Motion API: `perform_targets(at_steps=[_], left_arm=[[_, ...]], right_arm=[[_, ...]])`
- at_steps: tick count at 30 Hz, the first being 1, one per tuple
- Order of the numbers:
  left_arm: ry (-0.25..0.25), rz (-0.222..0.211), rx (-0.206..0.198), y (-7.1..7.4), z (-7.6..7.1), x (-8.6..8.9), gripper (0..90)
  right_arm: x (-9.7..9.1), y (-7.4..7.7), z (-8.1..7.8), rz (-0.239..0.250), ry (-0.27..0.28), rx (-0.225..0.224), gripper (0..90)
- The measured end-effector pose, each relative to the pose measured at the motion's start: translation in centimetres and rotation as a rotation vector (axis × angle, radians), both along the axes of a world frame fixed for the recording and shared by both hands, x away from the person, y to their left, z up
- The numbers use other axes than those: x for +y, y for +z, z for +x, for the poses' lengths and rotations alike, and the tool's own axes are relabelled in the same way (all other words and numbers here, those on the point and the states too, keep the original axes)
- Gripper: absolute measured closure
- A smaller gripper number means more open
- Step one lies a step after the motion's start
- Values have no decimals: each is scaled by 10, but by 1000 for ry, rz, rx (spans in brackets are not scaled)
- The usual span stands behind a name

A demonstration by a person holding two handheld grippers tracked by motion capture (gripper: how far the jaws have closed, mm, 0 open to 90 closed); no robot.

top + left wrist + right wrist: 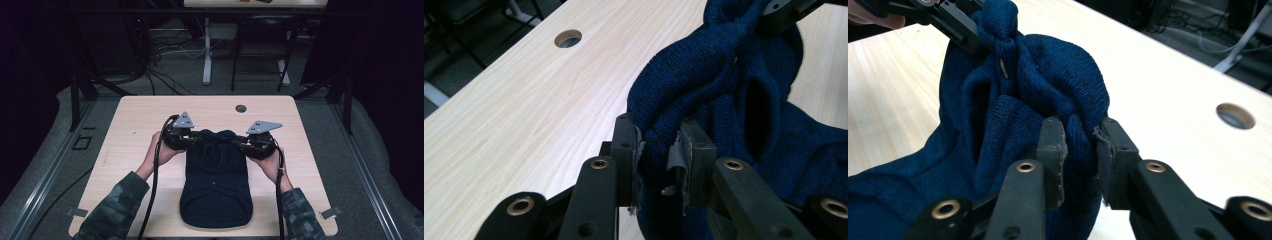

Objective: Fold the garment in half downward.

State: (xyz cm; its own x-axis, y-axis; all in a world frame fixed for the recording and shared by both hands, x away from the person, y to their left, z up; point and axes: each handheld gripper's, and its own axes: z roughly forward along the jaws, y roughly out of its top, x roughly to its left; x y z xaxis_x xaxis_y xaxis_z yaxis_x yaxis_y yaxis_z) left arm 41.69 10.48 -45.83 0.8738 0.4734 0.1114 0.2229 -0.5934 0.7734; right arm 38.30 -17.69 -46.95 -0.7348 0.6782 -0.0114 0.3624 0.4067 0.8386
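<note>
A dark blue knitted garment (216,182) lies down the middle of the light wooden table (140,120), its near end close to the front edge. Its far end is lifted and bunched. My left gripper (196,136) is shut on the left side of that bunched end, the knit (704,95) pinched at my left gripper's tips (658,145). My right gripper (237,142) is shut on the right side of the garment (1048,80), a fold squeezed at my right gripper's tips (1079,145). The two grippers face each other, close together.
A round cable hole (241,108) sits in the table near its far edge. Beyond the table are cables on the floor (165,55), a white desk leg (207,50) and a dark chair frame (260,50). Metal rails (375,180) run along both sides.
</note>
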Motion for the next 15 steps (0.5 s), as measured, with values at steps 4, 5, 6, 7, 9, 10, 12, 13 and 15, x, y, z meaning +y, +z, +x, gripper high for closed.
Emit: perform_targets(at_steps=[4,5,6,7,9,10,12,13,15], left_arm=[[-19,17,-28,1,-5,-2,736],[-20,28,-43,1,-7,-3,736],[-22,37,-51,2,-8,-4,736],[-25,45,-69,3,-11,-5,735],[-25,47,-74,3,-13,-5,736],[-24,48,-82,4,-14,-5,735],[-29,52,-101,4,-17,-6,736],[-29,52,-101,4,-17,-6,736],[-43,57,-117,4,-19,-7,736]], right_arm=[[-2,-2,-2,-13,13,29,736],[-3,-2,-4,-18,18,25,745],[-3,-2,-4,-18,18,25,745],[-3,-2,-7,-28,18,11,761],[-3,-2,-9,-30,20,7,762],[-2,-2,-11,-39,23,5,759],[-3,-3,-14,-44,36,28,735],[-3,-3,-14,-44,36,28,735],[-4,-3,-16,-48,45,51,724]])
